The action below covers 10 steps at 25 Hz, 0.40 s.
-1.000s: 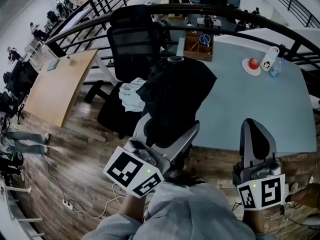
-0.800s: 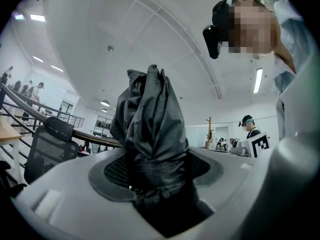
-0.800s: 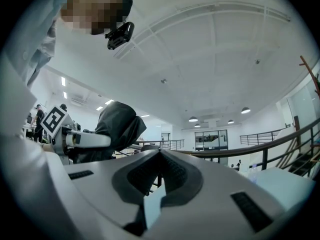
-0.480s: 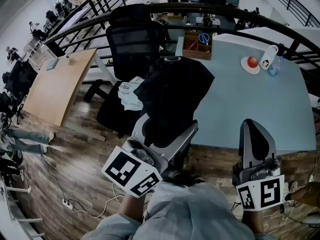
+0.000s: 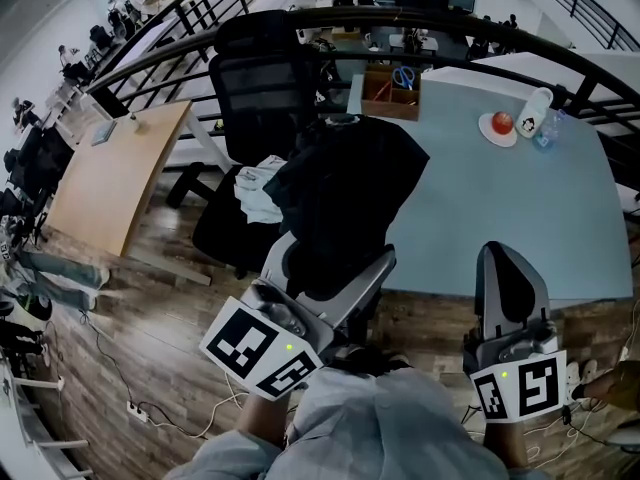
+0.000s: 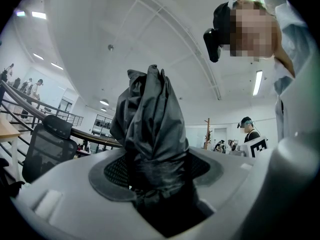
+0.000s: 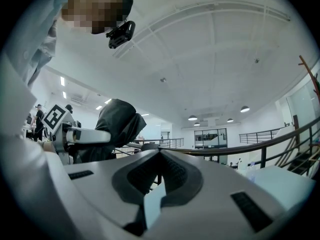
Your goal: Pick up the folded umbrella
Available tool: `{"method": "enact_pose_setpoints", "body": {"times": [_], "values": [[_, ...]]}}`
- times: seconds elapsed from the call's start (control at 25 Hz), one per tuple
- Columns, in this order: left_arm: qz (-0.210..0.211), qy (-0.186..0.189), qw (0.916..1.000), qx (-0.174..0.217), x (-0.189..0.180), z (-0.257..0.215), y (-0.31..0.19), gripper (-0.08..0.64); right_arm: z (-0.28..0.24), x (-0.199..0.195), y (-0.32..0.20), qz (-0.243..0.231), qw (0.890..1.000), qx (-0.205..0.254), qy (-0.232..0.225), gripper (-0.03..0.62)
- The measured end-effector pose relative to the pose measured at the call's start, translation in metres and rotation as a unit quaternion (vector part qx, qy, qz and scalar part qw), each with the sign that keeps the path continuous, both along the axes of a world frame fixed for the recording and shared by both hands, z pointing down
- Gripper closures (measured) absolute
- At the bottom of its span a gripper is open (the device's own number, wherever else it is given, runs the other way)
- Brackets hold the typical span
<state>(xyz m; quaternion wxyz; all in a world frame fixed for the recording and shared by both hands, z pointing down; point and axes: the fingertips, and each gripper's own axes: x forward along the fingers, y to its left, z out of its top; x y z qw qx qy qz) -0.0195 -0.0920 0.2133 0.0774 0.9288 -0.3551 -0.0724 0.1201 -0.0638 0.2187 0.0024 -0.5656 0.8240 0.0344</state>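
Observation:
The folded black umbrella (image 5: 340, 193) is held up over the edge of the blue-grey table, its loose fabric bunched above my left gripper (image 5: 330, 266), which is shut on its lower part. In the left gripper view the umbrella (image 6: 149, 129) rises straight up from between the jaws of the left gripper (image 6: 155, 170), filling the gap. My right gripper (image 5: 510, 280) hovers to the right near the table's front edge, jaws together with nothing in them. In the right gripper view the right gripper (image 7: 160, 158) is shut, and the umbrella (image 7: 116, 121) shows at the left.
The blue-grey table (image 5: 500, 208) carries a wooden box with scissors (image 5: 392, 90), a plate with a red apple (image 5: 500, 124) and a white bottle (image 5: 537, 111). A black office chair (image 5: 262, 88) with a white cloth (image 5: 252, 188) stands to the left, with a wooden desk (image 5: 115, 173) beyond.

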Motion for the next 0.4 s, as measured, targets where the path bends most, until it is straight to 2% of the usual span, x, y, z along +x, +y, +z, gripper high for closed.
{"method": "enact_pose_setpoints", "body": {"times": [0.4], "values": [[0.002,0.000,1.0000,0.001,0.0018,-0.0003,0.0011,0.265,0.0009,-0.0050,0.0000,-0.009,1.000,0.003,-0.003,0.592]]}}
